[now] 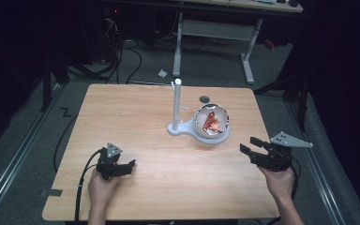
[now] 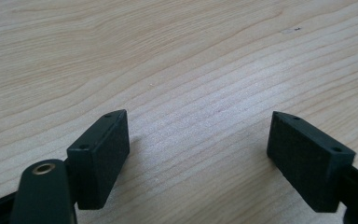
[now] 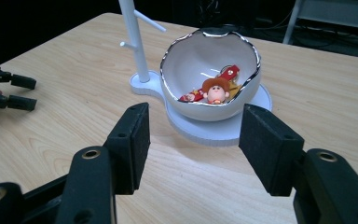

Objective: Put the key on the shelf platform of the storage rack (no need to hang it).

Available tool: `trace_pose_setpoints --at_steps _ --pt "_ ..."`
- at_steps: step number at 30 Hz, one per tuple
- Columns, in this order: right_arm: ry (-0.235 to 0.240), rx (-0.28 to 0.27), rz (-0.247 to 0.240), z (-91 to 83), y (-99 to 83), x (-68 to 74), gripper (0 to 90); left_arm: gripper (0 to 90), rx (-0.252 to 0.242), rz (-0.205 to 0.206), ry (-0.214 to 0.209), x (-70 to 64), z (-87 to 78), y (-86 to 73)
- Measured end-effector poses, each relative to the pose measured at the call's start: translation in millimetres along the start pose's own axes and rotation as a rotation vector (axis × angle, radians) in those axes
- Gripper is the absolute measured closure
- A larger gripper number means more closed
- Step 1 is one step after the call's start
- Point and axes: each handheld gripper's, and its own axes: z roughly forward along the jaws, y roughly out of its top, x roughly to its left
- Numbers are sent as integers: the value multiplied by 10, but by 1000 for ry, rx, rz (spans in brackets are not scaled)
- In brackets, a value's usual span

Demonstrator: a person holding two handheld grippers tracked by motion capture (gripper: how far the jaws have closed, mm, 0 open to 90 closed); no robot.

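The right hand-held gripper (image 3: 193, 144) hovered with jaws spread and empty just short of the eggshell-shaped bowl (image 3: 209, 70), while the left hand-held gripper (image 1: 124, 166), also spread, rested on the tabletop (image 1: 136, 112) well apart from it. Inside the bowl lay a small figure keychain (image 3: 214, 88), its red strap running diagonally up the wall; it looked light and rigid, best pinched by the strap.

We see a dim lab: a bare wooden counter (image 1: 136, 117) on grey carpet (image 1: 28, 122), loose cables (image 1: 126, 56) and a metal-legged desk (image 1: 215, 33) behind.

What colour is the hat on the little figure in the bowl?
Brown, on the figure; clearest in the right gripper view.
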Motion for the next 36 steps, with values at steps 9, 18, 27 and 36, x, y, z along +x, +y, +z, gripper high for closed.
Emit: trace_pose_setpoints --at_steps 9,18,27,36 --pt "27 2 8 107 -120 57 429 213 -1 -2 0 -1 1 0" --pt "72 6 20 241 -187 135 427 213 -1 -1 0 -1 1 0" --pt "103 19 23 397 -231 210 428 213 0 0 0 0 0 0" --pt "114 37 19 530 -276 259 425 213 0 0 0 0 0 0"
